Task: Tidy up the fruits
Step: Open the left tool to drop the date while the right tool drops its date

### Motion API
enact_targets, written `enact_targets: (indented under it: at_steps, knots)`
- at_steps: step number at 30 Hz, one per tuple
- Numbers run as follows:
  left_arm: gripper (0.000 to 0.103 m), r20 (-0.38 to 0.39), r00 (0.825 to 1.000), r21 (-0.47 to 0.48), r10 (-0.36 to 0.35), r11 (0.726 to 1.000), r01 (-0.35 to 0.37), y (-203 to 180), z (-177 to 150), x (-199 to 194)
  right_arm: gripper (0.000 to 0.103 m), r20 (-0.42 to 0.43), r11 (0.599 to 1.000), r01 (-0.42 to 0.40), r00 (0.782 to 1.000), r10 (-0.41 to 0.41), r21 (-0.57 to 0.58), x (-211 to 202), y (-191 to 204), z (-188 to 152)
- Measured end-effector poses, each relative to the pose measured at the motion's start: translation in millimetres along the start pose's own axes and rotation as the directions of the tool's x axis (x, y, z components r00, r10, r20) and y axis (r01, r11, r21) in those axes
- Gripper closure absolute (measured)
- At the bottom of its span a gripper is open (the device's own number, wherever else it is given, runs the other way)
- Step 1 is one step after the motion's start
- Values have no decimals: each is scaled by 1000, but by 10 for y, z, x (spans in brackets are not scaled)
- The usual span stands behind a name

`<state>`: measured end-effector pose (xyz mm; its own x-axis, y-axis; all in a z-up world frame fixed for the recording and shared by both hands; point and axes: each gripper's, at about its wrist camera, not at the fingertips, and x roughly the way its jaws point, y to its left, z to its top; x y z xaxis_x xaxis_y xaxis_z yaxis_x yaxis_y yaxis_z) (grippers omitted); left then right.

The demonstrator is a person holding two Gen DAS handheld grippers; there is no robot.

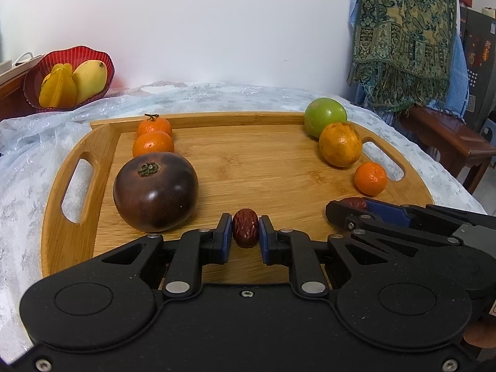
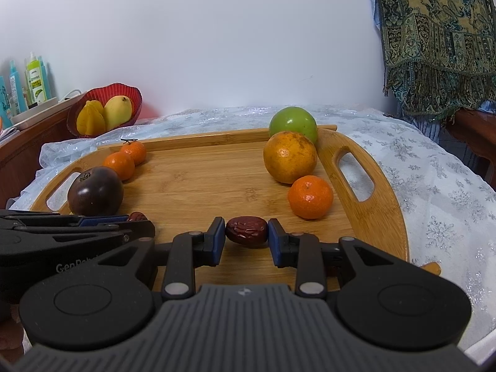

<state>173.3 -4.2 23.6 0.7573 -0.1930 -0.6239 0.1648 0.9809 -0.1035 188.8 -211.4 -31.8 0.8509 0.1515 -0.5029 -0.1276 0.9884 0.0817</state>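
Observation:
A wooden tray (image 1: 248,167) lies on the table. My left gripper (image 1: 245,220) is shut on a wrinkled red date (image 1: 245,229) low over the tray's front. My right gripper (image 2: 246,226) is shut on a second red date (image 2: 247,231), held lengthwise between its blue pads. Each gripper shows in the other's view: the right gripper (image 1: 345,207) with its date (image 1: 356,203), and the left gripper (image 2: 145,221) with its date (image 2: 137,216). A dark tomato (image 1: 155,190) and two mandarins (image 1: 153,144) line the tray's left side. A green fruit (image 1: 324,116), an orange (image 1: 340,144) and a mandarin (image 1: 370,178) line its right.
A red bowl (image 1: 31,83) with a starfruit and a mango stands beyond the tray at back left. A white lacy cloth (image 2: 434,186) covers the table. Bottles (image 2: 35,77) stand on a shelf at far left. A patterned shawl (image 1: 403,37) hangs at the right above a wooden bench (image 1: 446,136).

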Motion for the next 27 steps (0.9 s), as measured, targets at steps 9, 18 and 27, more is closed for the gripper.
enact_targets:
  at_steps: [9,18,27]
  knots:
    - [82,6,1000,5,-3,1000,3,-8,-10,-4,56,1,1000,3,1000,-3,3,-1,-7,0]
    - [75,9,1000,0,-10,1000,10,-9,-17,-9,55,9,1000,2,1000,-2,2,-21,-4,-4]
    - [71,18,1000,-11,-13,1000,13,15,-26,-35,51,30,1000,11,1000,-11,2,-62,-4,-1]
